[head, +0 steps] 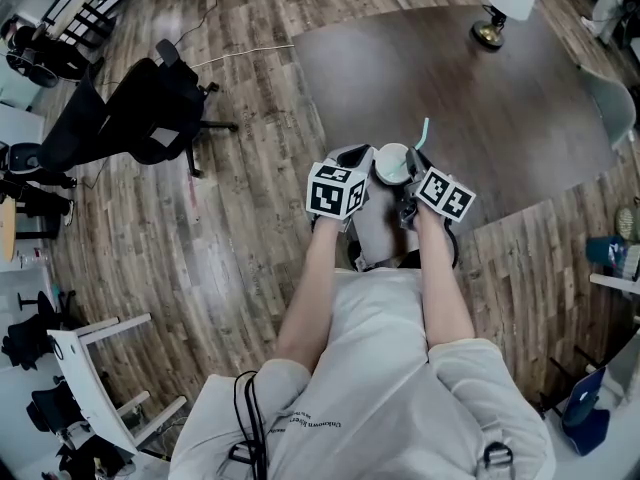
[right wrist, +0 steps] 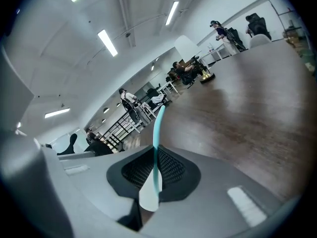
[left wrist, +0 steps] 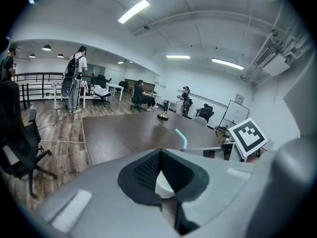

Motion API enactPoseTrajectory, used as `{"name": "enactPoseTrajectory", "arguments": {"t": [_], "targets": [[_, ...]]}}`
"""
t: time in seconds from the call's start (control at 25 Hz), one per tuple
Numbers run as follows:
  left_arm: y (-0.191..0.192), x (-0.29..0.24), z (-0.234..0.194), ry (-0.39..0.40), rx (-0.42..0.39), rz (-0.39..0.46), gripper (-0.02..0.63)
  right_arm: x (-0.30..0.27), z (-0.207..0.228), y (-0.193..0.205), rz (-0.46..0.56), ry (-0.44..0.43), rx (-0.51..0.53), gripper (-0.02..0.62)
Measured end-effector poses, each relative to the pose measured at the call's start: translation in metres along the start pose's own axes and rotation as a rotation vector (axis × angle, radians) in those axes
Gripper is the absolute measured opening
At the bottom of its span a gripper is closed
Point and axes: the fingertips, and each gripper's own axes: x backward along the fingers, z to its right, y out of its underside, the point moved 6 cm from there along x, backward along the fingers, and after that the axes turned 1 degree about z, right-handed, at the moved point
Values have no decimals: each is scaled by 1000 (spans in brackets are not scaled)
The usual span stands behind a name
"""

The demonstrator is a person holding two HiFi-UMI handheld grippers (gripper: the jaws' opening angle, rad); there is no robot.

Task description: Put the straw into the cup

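A white cup (head: pixel 392 163) sits at the near edge of the dark table (head: pixel 450 78), between my two grippers. A teal straw (head: pixel 422 133) rises from the cup's right side and leans right. My left gripper (head: pixel 366 165) is at the cup's left; in the left gripper view its jaws are shut on a white bit of the cup (left wrist: pixel 163 185), with the straw (left wrist: pixel 182 138) beyond. My right gripper (head: pixel 410 176) is shut on the straw (right wrist: pixel 157 143), which runs up between the jaws. A white shape (right wrist: pixel 148 195) lies at the straw's lower end.
A lamp with a white shade (head: pixel 505 3) stands at the table's far side. A black office chair (head: pixel 140 113) is on the wood floor to the left, and a white chair (head: pixel 95 383) lower left. People stand and sit far off (left wrist: pixel 75 78).
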Motion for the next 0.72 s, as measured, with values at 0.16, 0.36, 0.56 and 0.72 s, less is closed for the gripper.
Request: {"name": "enactPoseTrajectory", "arguments": {"t": [0.16,0.36,0.56,0.72], "targets": [[1,0,1,2,-9,-4,2,-3,-6,1,-5,-8,65,45],[1,1,-1,-6,-11,-7,2,-10,-13,8,-55,-45,76,51],[1,4,-4,-9,-12,-9,2,-15,-16,14,-112,-25,101,78],[1,4,-6,-5,-6,-11,2,-16,-15,16,-133,-8,117,78]]}}
